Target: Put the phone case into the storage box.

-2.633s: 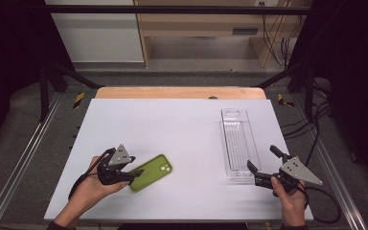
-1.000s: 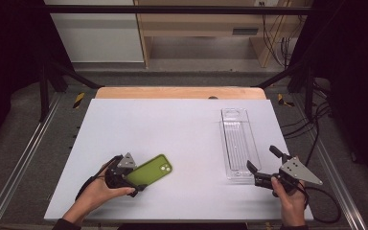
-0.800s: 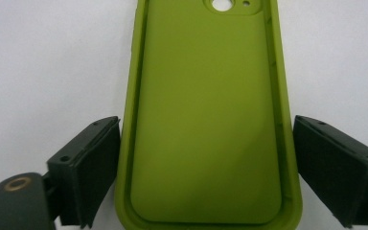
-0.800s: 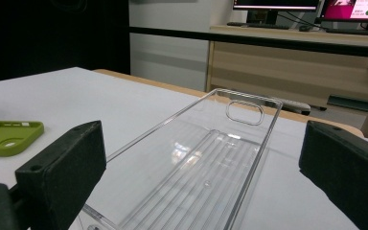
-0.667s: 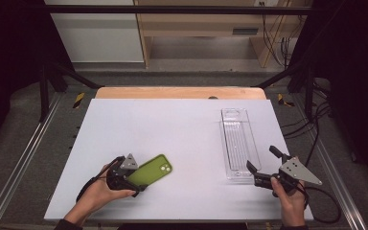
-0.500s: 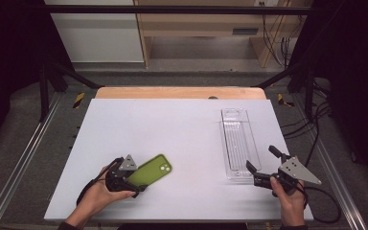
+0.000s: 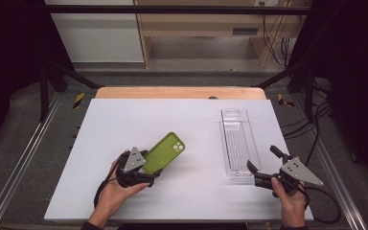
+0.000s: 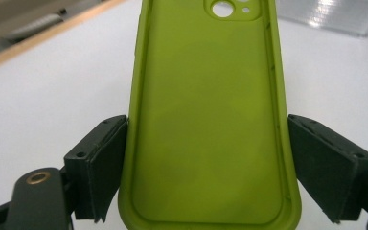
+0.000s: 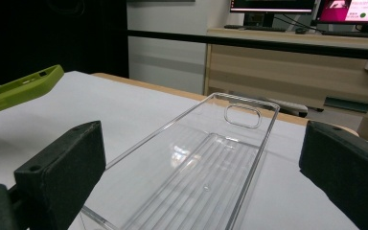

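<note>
Holding: the left gripper (image 7: pixel 146 173) has the lime-green soft phone case (image 7: pixel 164 152) between its jaws, each black pad pressed to one long edge near the case's rounded bottom end, as the left gripper view shows; its jaws have just been closing on that case
Green case, place: lower left of centre in the high view, slanting from the gripper up and to the right, camera cut-out at the far upper end; in the left gripper view (image 8: pixel 211 120) it runs straight up the middle with its hollow inner side facing the camera
Green case, height: the right gripper view shows its far end (image 9: pixel 19 88) at the left edge of the frame, raised off the desk
Left hand (image 7: pixel 112 194): comes in from the bottom edge of the high view, wrapped round the gripper body, grey three-cornered plate on top
Right gripper (image 7: pixel 261 165): lower right of the high view, jaws wide apart with nothing clamped
Clear case: the transparent hard plastic phone case (image 7: pixel 239 143) lies flat on the desk, right of centre, long axis running up the frame; its near end sits between the spread right jaws in the right gripper view (image 9: pixel 206 177), with gaps on both sides
Right hand (image 7: pixel 292 203): at the bottom right edge, cable trailing off to the right
Desk: white rectangular desk top (image 7: pixel 139 115) with a wooden strip along its far edge
</note>
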